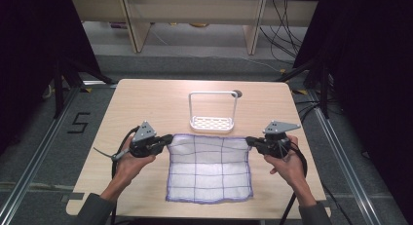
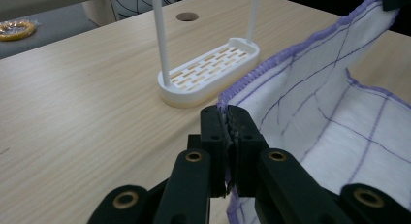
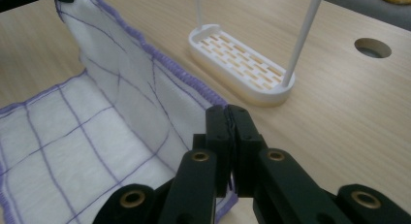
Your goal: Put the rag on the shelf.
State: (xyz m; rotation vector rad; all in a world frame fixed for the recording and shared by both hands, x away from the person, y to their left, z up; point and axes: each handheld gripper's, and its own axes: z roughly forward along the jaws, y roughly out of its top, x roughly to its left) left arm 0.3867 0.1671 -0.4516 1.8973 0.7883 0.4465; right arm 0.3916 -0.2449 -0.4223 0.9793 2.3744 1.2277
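While both far corners are pinched, we have the cloth [image 1: 209,169] stretched between the two tongs, its far edge lifted off the tabletop [image 1: 146,98] and its near half lying flat on the wood.

Left tongs [image 1: 168,139]: jaws clamped together on the far left corner of the cloth. In the left gripper view we see the purple hem running straight into the closed black jaws of the left tongs [image 2: 227,120], the cloth [image 2: 334,112] rising away to the right with a fold in it.

Cloth: white, thin purple grid lines, purple stitched border. Far edge taut between our two grips, sagging slightly mid-span. Near edge sits close to the tabletop's near side.

Behind the cloth: white rack [image 1: 213,113] with a slotted oval base and a tall loop handle, upright, just beyond the lifted edge, not touching it as far as we can tell. Round cable hole [image 1: 237,94] in the tabletop just behind the rack's right side.

Right tongs [image 1: 249,140]: jaws clamped together on the far right corner. Right gripper view shows the right tongs [image 3: 228,118] shut on the hem, the cloth [image 3: 92,136] falling off to the left and the rack [image 3: 242,66] beyond.
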